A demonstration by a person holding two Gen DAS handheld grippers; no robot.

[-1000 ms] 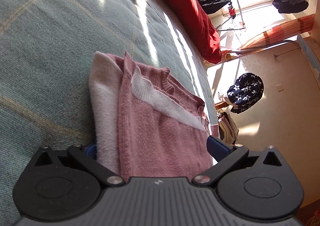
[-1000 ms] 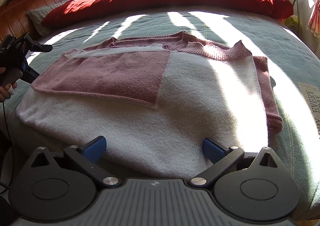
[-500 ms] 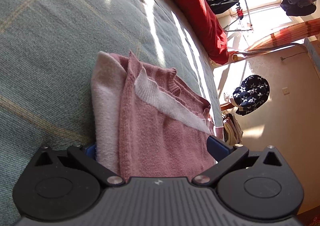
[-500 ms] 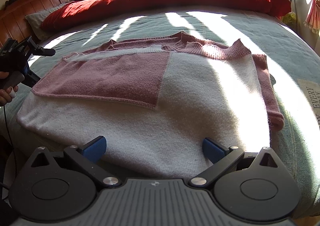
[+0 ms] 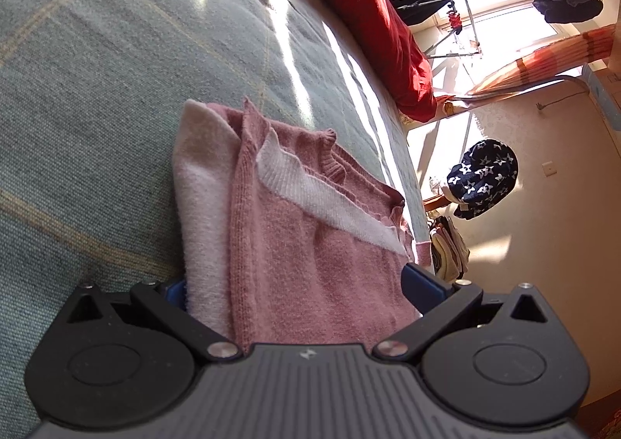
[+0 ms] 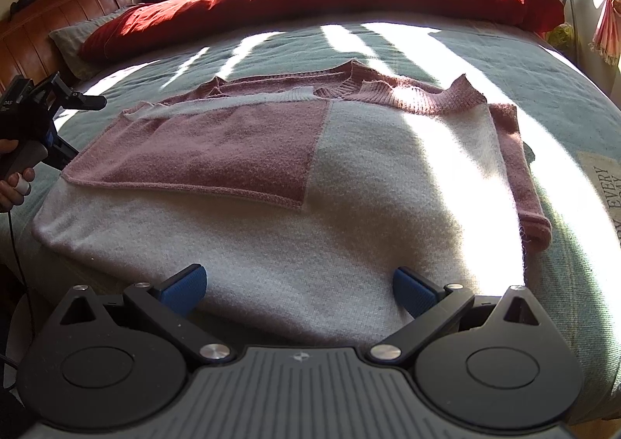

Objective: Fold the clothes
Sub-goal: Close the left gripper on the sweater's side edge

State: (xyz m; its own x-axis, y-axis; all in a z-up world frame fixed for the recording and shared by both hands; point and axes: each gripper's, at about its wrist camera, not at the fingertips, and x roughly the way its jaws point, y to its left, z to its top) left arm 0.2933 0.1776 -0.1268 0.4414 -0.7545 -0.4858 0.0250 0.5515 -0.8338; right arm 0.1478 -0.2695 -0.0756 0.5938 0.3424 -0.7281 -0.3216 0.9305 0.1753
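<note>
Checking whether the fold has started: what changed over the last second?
Little: the left gripper drifted slightly away from the right camera, jaws open around the sweater edge. The right gripper stayed open at the near hem; the sweater lies unmoved.

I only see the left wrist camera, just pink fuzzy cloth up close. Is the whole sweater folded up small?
Observer: No. The pink and white knitted sweater lies spread flat on the green bed cover, one pink sleeve folded across its front.
Operator: Where's my other gripper?
Observer: The right gripper sits open at the sweater's near edge.
Operator: And the other sleeve?
Observer: The other sleeve lies along the sweater's side edge, not across the front.
</note>
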